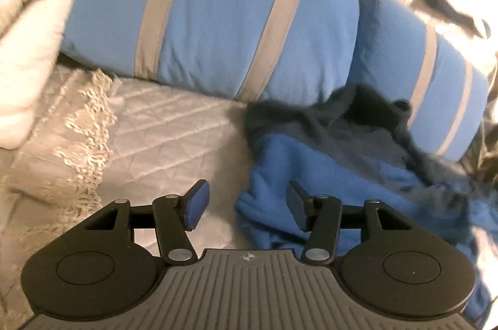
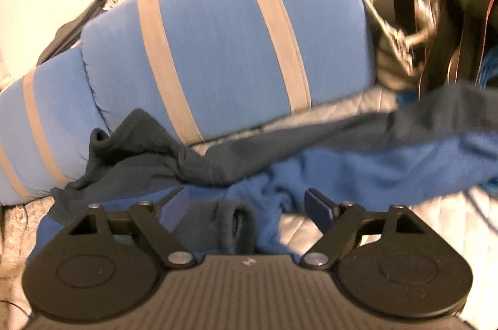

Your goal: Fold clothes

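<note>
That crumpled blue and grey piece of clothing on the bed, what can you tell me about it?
The blue and grey garment looks like soft fleece: bright blue with dark grey panels. It lies crumpled and unfolded on the pale quilted bedcover, its upper edge bunched against the blue striped pillows. In the right wrist view a grey-edged cuff or hem lies between the open fingers of the right gripper, which do not press on it.

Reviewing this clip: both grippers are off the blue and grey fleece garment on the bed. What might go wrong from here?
1. The blue and dark grey fleece garment lies bunched against the blue pillows with grey stripes; a fold could trap creases.
2. A dark cuff sits between the open right gripper pads, so closing may snag the wrong layer.
3. The open left gripper hovers at the garment's edge and could pinch the quilted grey bedcover.
</note>
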Action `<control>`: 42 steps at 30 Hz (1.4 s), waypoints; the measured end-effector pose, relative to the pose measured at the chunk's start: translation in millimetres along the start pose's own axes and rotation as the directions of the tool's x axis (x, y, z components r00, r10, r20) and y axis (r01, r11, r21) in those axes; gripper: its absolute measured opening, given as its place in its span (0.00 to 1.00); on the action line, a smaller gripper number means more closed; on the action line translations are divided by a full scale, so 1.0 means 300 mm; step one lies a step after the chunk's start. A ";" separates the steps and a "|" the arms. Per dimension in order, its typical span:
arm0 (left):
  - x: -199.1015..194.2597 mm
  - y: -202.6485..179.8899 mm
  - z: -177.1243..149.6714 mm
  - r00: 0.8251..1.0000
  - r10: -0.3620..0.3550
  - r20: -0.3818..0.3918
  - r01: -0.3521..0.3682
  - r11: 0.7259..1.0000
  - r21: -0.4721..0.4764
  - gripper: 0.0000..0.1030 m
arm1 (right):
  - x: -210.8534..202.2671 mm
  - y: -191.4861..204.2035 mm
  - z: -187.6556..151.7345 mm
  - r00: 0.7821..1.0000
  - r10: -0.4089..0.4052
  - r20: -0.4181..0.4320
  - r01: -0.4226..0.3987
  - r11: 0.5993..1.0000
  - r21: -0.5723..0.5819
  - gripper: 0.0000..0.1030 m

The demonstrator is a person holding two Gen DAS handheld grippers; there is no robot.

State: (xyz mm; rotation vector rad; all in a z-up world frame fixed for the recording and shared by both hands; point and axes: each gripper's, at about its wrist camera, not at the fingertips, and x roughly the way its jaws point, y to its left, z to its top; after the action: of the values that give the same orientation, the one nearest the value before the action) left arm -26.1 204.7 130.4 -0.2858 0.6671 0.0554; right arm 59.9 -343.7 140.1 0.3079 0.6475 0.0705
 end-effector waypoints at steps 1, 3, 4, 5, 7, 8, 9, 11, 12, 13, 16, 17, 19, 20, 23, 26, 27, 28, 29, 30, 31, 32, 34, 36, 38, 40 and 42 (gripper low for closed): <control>-0.042 -0.017 -0.001 1.000 -0.006 0.022 0.006 1.000 -0.004 0.53 | -0.004 -0.002 0.004 1.000 0.021 0.003 -0.021 1.000 0.005 0.88; -0.125 -0.053 -0.006 0.998 -0.013 0.066 0.013 1.000 -0.006 0.56 | -0.011 -0.007 0.011 0.998 0.062 0.003 -0.062 0.998 0.020 0.90; -0.168 -0.074 -0.009 0.996 -0.013 0.088 0.012 1.000 0.007 0.56 | -0.015 -0.008 0.015 0.997 0.077 0.003 -0.077 0.997 0.026 0.90; -0.221 -0.102 -0.011 0.993 -0.015 0.113 0.011 0.999 0.036 0.57 | -0.022 -0.007 0.018 0.997 0.083 0.009 -0.083 0.996 0.022 0.92; -0.308 -0.159 -0.005 0.989 -0.017 0.148 0.004 0.996 0.089 0.57 | -0.036 -0.003 0.025 0.996 0.088 0.023 -0.088 0.996 0.007 0.95; -0.357 -0.188 0.004 0.986 -0.017 0.166 -0.001 0.994 0.111 0.57 | -0.047 -0.001 0.026 0.996 0.081 0.038 -0.080 0.997 -0.009 0.96; -0.407 -0.218 0.015 0.983 -0.017 0.183 -0.007 0.991 0.133 0.57 | -0.057 0.002 0.028 0.996 0.074 0.053 -0.072 0.997 -0.028 0.97; -0.495 -0.269 0.045 0.980 -0.018 0.199 -0.013 0.988 0.154 0.58 | -0.075 0.009 0.033 0.994 0.070 0.079 -0.066 0.996 -0.060 0.97; -0.534 -0.294 0.063 0.980 -0.018 0.199 -0.014 0.987 0.158 0.60 | -0.080 0.008 0.037 0.993 0.080 0.087 -0.075 0.995 -0.065 0.97; -0.573 -0.320 0.082 0.980 -0.018 0.200 -0.015 0.987 0.162 0.61 | -0.084 0.005 0.040 0.991 0.096 0.090 -0.091 0.994 -0.060 0.98; -0.661 -0.402 0.131 0.979 -0.009 0.206 -0.031 0.981 0.193 0.62 | -0.085 -0.014 0.046 0.987 0.138 0.085 -0.138 0.990 -0.004 1.00; -0.685 -0.430 0.143 0.977 -0.004 0.213 -0.042 0.977 0.210 0.62 | -0.085 -0.020 0.048 0.985 0.151 0.084 -0.152 0.988 0.015 1.00; -0.730 -0.482 0.159 0.974 -0.002 0.225 -0.052 0.971 0.235 0.62 | -0.087 -0.033 0.052 0.981 0.174 0.090 -0.178 0.983 0.048 1.00; -0.750 -0.504 0.162 0.973 -0.007 0.229 -0.050 0.969 0.241 0.62 | -0.092 -0.039 0.055 0.979 0.178 0.100 -0.184 0.981 0.060 1.00; -0.793 -0.562 0.173 0.973 -0.046 0.227 -0.010 0.971 0.238 0.62 | -0.108 -0.054 0.062 0.976 0.175 0.131 -0.185 0.980 0.073 1.00; -0.810 -0.614 0.189 0.973 -0.096 0.209 0.048 0.973 0.226 0.62 | -0.128 -0.075 0.071 0.973 0.160 0.166 -0.173 0.982 0.070 1.00; -0.809 -0.634 0.199 0.973 -0.110 0.204 0.063 0.973 0.221 0.62 | -0.137 -0.091 0.073 0.971 0.156 0.179 -0.172 0.982 0.076 1.00; -0.812 -0.644 0.204 0.971 -0.123 0.206 0.077 0.973 0.218 0.62 | -0.148 -0.108 0.075 0.969 0.153 0.193 -0.172 0.982 0.084 1.00; -0.815 -0.652 0.208 0.968 -0.136 0.210 0.090 0.972 0.215 0.62 | -0.159 -0.125 0.077 0.967 0.150 0.206 -0.172 0.981 0.092 1.00; -0.816 -0.659 0.213 0.965 -0.154 0.214 0.109 0.972 0.208 0.62 | -0.181 -0.146 0.082 0.962 0.152 0.227 -0.179 0.979 0.101 1.00; -0.818 -0.663 0.217 0.961 -0.172 0.217 0.128 0.971 0.202 0.62 | -0.206 -0.167 0.086 0.956 0.156 0.250 -0.188 0.976 0.111 1.00; -0.821 -0.663 0.218 0.957 -0.188 0.222 0.144 0.969 0.201 0.62 | -0.231 -0.189 0.091 0.949 0.159 0.272 -0.198 0.973 0.121 1.00; -0.828 -0.663 0.221 0.947 -0.219 0.233 0.174 0.964 0.201 0.62 | -0.304 -0.219 0.111 0.950 0.134 0.281 -0.180 0.973 0.144 1.00; -0.827 -0.652 0.228 0.939 -0.241 0.244 0.194 0.960 0.204 0.62 | -0.389 -0.224 0.143 0.952 0.154 0.264 -0.193 0.973 0.129 1.00; -0.822 -0.632 0.243 0.931 -0.259 0.256 0.216 0.959 0.187 0.63 | -0.477 -0.213 0.186 0.955 0.171 0.243 -0.199 0.975 0.095 1.00; -0.808 -0.607 0.262 0.920 -0.278 0.275 0.240 0.957 0.165 0.67 | -0.567 -0.184 0.246 0.960 0.171 0.221 -0.184 0.982 0.038 1.00; -0.776 -0.582 0.278 0.907 -0.295 0.300 0.264 0.954 0.142 0.71 | -0.650 -0.157 0.309 0.965 0.167 0.203 -0.170 0.985 -0.006 1.00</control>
State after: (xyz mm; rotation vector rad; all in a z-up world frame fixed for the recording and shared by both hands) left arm -134.1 70.0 379.1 -0.2680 0.3006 -0.2038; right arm -41.0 -444.0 309.1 0.3763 0.4184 0.1961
